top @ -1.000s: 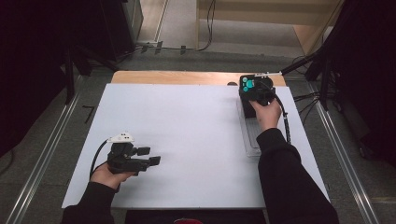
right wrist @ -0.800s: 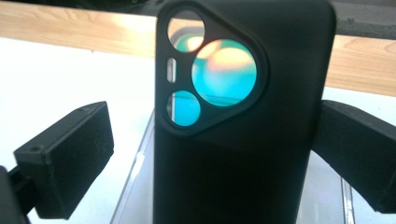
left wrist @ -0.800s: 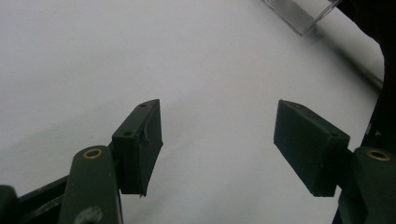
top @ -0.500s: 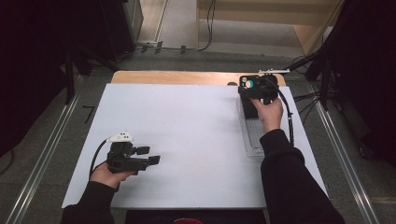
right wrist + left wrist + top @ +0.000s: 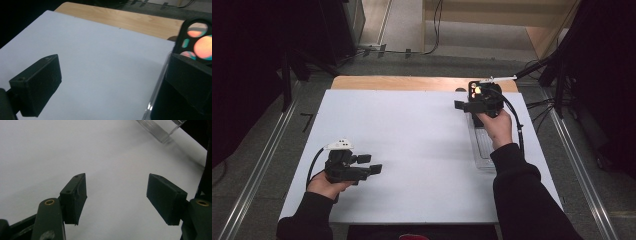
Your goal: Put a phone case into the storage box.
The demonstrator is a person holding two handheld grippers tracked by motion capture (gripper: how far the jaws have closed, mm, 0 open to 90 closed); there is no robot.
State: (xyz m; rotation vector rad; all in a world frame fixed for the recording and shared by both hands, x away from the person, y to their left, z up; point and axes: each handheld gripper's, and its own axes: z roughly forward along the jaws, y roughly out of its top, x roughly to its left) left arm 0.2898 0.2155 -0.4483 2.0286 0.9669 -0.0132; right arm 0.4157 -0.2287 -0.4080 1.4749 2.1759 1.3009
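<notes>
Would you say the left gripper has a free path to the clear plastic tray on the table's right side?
Probably yes: the left gripper sits open, pointing across bare white tabletop toward the clear plastic tray, with nothing between, though it lies far off.

A white sheet (image 5: 412, 150) covers the wooden table (image 5: 402, 83). Grey floor (image 5: 412, 65) lies beyond, with cables (image 5: 432, 30), metal rails (image 5: 257, 175), and what may be a dark cabinet (image 5: 337, 25).
</notes>
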